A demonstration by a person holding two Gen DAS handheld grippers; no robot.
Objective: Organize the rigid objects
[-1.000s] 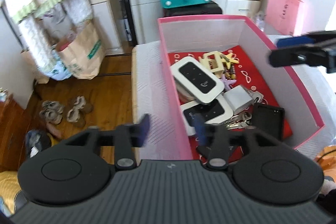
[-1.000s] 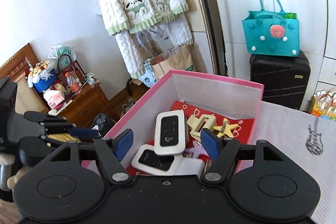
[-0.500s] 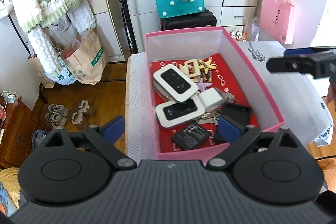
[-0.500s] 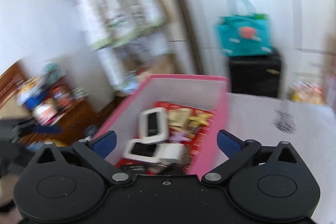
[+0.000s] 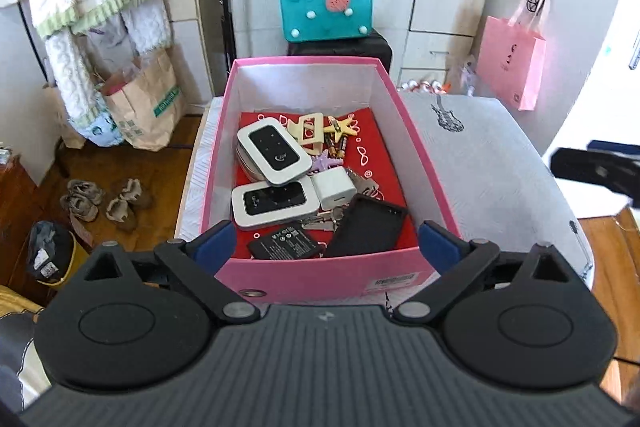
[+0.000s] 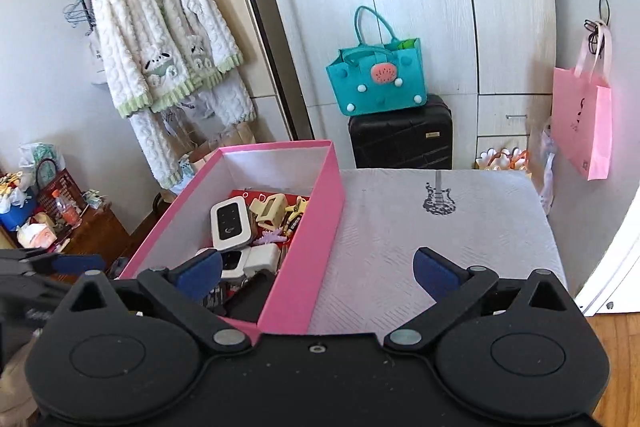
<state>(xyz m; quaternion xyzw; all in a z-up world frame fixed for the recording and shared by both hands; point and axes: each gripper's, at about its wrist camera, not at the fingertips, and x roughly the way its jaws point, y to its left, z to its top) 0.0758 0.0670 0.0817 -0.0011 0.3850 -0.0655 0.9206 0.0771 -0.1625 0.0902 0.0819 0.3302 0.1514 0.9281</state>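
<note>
A pink box (image 5: 324,275) (image 6: 320,251) sits on a grey-covered table (image 5: 480,163) (image 6: 420,243). Inside lie two white pocket routers (image 5: 274,150) (image 5: 274,201), a white charger (image 5: 334,187), a black phone case (image 5: 366,225), a battery (image 5: 286,246), keys, hair clips and a star. My left gripper (image 5: 324,249) is open, held back over the box's near wall with nothing between its fingers. My right gripper (image 6: 318,271) is open over the box's right wall, empty. Its fingers (image 5: 592,165) show at the right edge of the left wrist view.
A teal bag (image 5: 326,9) rests on a black suitcase (image 6: 400,137) behind the table. A pink paper bag (image 5: 512,67) hangs at right. A robe (image 6: 160,39) hangs on the left wall. Shoes (image 5: 104,199) lie on the wooden floor; a wooden cabinet (image 6: 80,231) stands far left.
Both grippers opened wide and pulled back from inside the box. The right one also swung to the right, over the box's right wall. Nothing was carried out.
</note>
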